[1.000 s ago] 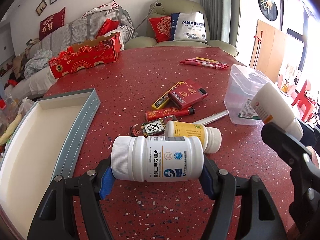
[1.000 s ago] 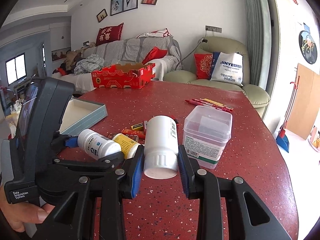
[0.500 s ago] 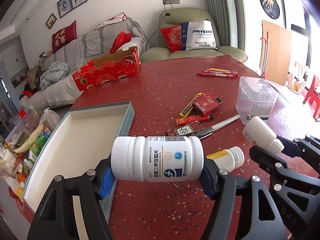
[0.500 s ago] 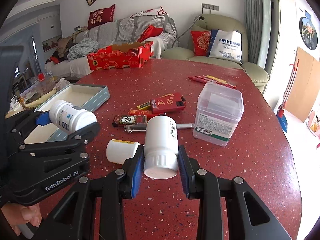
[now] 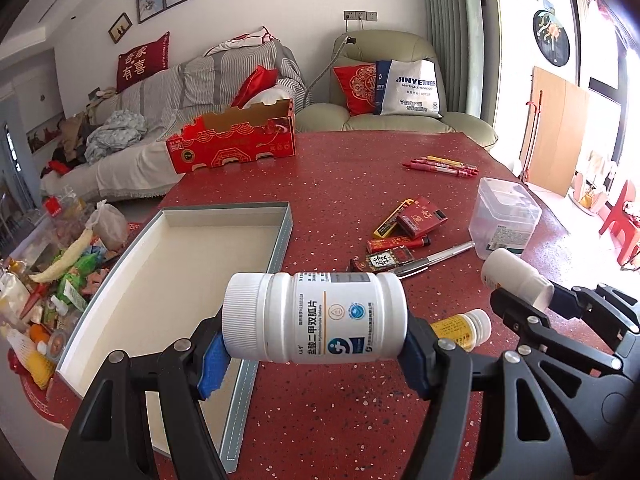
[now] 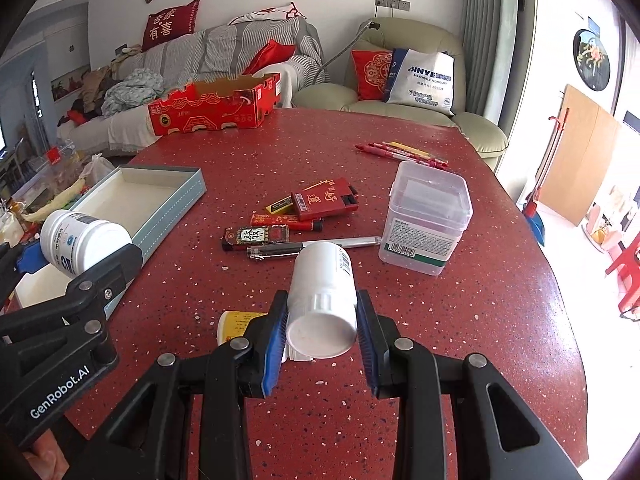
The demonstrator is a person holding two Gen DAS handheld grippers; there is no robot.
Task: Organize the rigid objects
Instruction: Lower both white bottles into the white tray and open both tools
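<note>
My left gripper [image 5: 316,354] is shut on a white pill bottle with a blue logo [image 5: 316,318], held sideways in the air beside the right rim of the open grey-blue tray [image 5: 276,248]. My right gripper [image 6: 322,338] is shut on a plain white bottle [image 6: 322,288], held lengthwise above the red table [image 6: 460,320]. The left gripper's bottle shows in the right wrist view [image 6: 80,242], and the right gripper's in the left wrist view [image 5: 516,278]. A yellow-labelled bottle [image 5: 462,328] lies on the table between the grippers.
A clear lidded plastic box [image 6: 426,216] stands to the right. Red packets [image 6: 326,200], a lighter, a dark tile box [image 6: 256,236] and a pen [image 6: 316,246] lie mid-table. Red markers [image 6: 400,152] and a red carton [image 6: 212,108] lie farther back. Clutter lies on the floor at left.
Both grippers have lifted and pulled back with their bottles. The left one has moved left toward the tray. The yellow-labelled bottle stays on the table.
</note>
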